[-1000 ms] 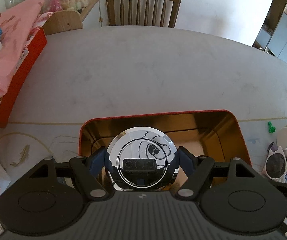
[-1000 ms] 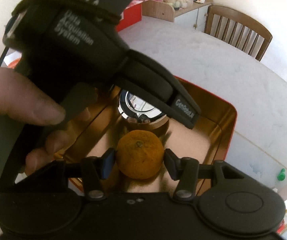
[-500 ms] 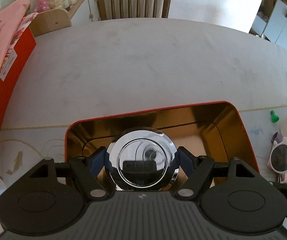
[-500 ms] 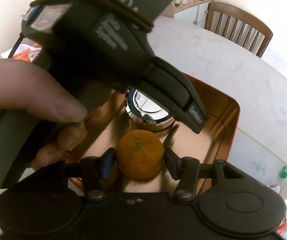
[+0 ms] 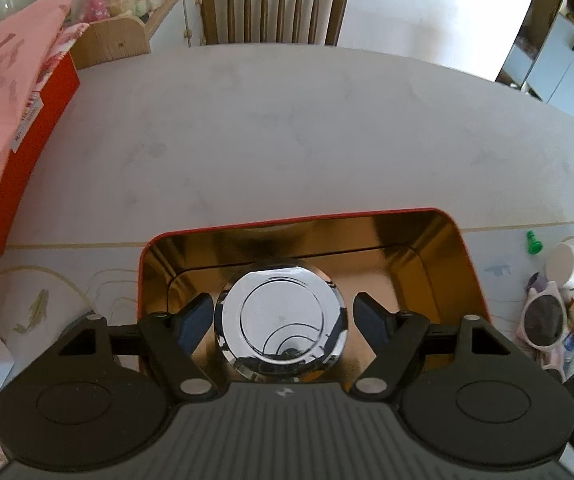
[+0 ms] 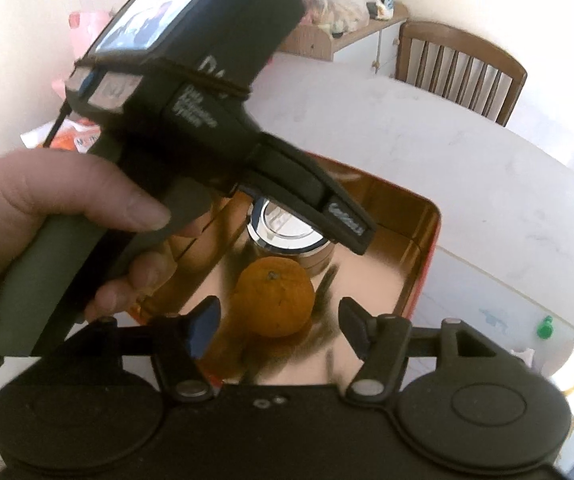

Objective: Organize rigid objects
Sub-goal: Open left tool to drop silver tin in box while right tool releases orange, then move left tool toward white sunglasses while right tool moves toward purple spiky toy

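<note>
Left wrist view — pale marbled table point(image 5: 287, 128), wooden chair point(image 5: 273, 8) behind; left claw point(image 5: 281, 320) and right claw point(image 6: 275, 326) both agape.

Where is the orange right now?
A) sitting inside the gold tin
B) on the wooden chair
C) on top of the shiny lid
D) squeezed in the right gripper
A: the orange sits on the floor of the gold tin, with the right gripper open around it, fingers clear.
</note>
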### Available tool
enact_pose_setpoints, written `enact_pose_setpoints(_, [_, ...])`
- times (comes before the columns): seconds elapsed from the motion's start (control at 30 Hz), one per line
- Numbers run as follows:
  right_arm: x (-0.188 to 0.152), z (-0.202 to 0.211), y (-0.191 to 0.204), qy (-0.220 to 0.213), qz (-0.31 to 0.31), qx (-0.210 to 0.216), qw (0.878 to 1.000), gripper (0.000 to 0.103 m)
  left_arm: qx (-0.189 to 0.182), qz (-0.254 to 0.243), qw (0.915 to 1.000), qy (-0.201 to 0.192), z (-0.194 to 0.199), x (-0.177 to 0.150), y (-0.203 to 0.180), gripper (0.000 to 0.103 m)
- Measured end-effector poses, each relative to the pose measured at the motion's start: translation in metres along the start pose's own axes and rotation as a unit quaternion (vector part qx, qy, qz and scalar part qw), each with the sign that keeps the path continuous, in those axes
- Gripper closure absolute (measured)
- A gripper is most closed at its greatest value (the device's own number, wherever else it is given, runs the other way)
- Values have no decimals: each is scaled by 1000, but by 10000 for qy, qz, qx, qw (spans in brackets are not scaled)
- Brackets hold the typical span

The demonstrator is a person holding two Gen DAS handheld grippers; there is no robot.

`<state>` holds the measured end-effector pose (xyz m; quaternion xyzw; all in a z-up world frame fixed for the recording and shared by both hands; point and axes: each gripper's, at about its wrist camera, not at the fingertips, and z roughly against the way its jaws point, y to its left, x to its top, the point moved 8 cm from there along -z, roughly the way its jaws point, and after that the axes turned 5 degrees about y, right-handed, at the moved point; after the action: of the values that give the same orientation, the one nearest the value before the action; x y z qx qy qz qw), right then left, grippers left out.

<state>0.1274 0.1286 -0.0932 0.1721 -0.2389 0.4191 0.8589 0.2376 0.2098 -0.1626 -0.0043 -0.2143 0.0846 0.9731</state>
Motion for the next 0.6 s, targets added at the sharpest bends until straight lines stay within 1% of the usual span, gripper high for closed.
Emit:
enact_pose_setpoints(0.13, [1, 16, -8, -136, -140, 45, 9998, 34, -30, 12, 9999, -142, 16, -5, -1, 26])
enact_pose_setpoints(0.2, [1, 27, -11, -160, -174, 1, 9997, 33, -46, -28, 9997, -243, 24, -8, -4, 26])
enact_pose_setpoints(0.43, [-5, 59, -25, -300, -373, -62, 9988, 28, -91, 56, 9982, -594, 58, -20, -10, 26])
enact_pose_setpoints(0.57, [-13, 75, -42, -452, -544, -158, 9974, 26, -115, 11, 9970, -767, 74, -26, -19, 26])
enact_pose_setpoints(0.6, [-21, 80, -44, -497, -585, -188, 9969, 26, -151, 29, 9967, -795, 78, -28, -22, 26])
